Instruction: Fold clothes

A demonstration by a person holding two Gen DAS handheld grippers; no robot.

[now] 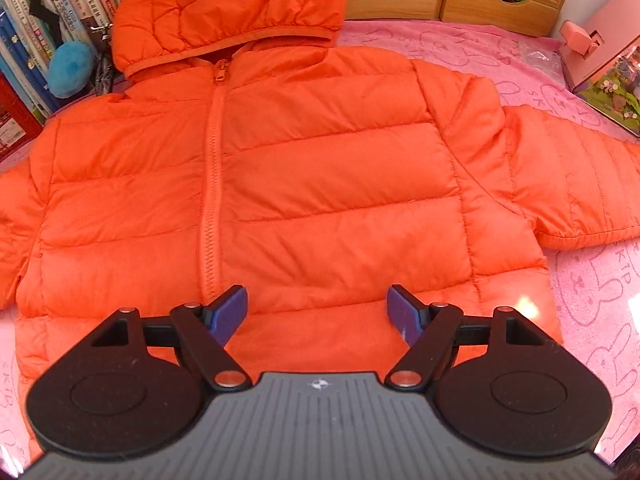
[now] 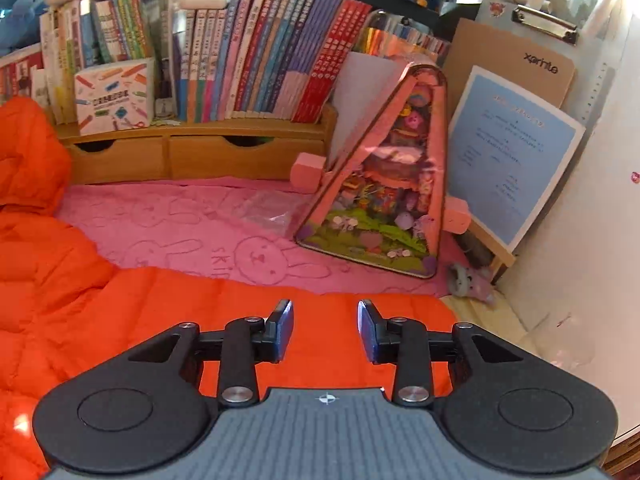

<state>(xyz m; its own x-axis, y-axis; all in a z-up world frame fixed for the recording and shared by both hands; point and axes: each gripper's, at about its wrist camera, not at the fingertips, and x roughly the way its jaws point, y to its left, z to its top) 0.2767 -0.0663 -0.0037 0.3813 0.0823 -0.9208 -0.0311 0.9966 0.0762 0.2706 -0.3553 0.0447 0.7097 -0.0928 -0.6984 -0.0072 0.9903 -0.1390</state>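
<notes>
Orange jacket (image 1: pixel 304 184) lies flat, zipped, unfolded; sleeves out. Left gripper (image 1: pixel 317 312) over hem, right gripper (image 2: pixel 325 330) prob. over sleeve: jaws apart, empty. All folds remain.

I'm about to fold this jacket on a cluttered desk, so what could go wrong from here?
1. The right sleeve lies near the pink dollhouse and a plastic bag; swinging it in could drag or knock them.
2. The jacket looks puffy and slick, so folds may spring open or slip from the jaws.
</notes>
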